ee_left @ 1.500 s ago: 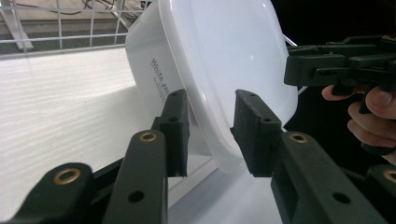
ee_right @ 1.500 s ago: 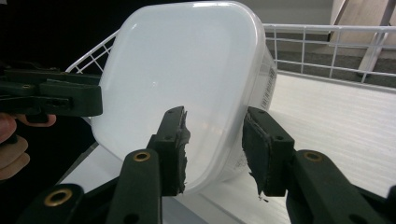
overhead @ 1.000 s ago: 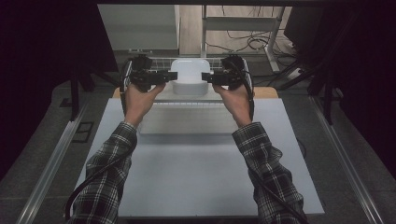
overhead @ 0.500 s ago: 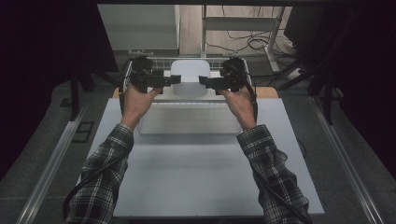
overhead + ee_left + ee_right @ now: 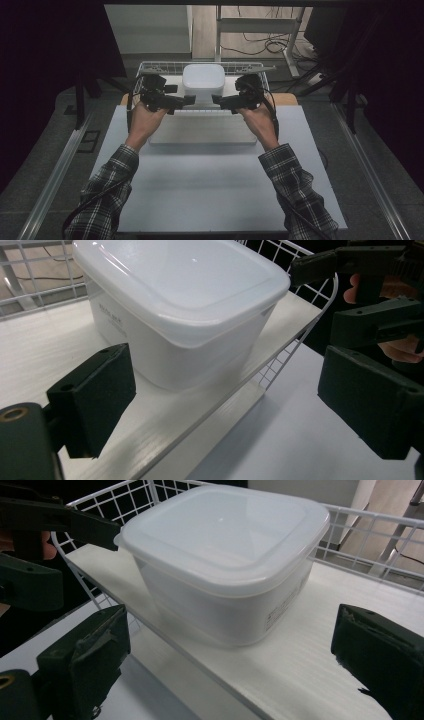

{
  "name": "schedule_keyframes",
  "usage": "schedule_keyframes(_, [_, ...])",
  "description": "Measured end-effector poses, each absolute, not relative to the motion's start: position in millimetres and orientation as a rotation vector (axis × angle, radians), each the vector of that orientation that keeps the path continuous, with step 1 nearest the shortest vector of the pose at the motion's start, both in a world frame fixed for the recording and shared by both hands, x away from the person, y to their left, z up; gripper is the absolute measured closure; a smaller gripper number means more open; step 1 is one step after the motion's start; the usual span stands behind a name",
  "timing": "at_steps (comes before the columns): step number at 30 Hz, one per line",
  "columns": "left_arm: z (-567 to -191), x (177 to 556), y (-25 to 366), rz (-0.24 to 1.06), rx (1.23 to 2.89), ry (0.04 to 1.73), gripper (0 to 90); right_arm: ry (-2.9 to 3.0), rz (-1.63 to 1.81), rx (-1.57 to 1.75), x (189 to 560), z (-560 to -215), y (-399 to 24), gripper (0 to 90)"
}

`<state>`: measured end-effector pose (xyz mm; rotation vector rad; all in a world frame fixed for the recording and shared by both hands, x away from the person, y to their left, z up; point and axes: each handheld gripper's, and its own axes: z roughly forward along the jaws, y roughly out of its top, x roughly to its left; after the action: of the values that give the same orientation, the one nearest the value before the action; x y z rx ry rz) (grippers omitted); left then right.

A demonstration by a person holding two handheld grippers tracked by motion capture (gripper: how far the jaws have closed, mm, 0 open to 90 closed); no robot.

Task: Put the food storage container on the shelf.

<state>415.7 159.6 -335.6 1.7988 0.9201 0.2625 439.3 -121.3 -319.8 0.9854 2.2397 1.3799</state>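
Container: a square translucent white plastic container with a snap-on lid (image 5: 203, 81) stands upright on a white board (image 5: 45, 340) inside a white wire basket (image 5: 150, 65) at the far edge of the table (image 5: 210, 190).
Left gripper: black left gripper (image 5: 191, 100) sits just left of the container, its 2 jaws having just spread wide, nothing pressed between them.
Right gripper: black right gripper (image 5: 215, 99) sits just right of it, jaws likewise just opened wide and empty.
Hands: 2 plaid sleeves (image 5: 295, 190) reach in from below.

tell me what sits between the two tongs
The lidded white plastic container on the shelf board, between the open left tongs and right tongs, seen in the high view.
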Motion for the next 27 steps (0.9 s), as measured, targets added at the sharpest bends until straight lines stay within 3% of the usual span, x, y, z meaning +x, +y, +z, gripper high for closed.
schedule_keyframes(27, [-376,372,160,0.216,1.886,0.888,1.8,2.292,1.361,0.851,394,-339,-140,1.2])
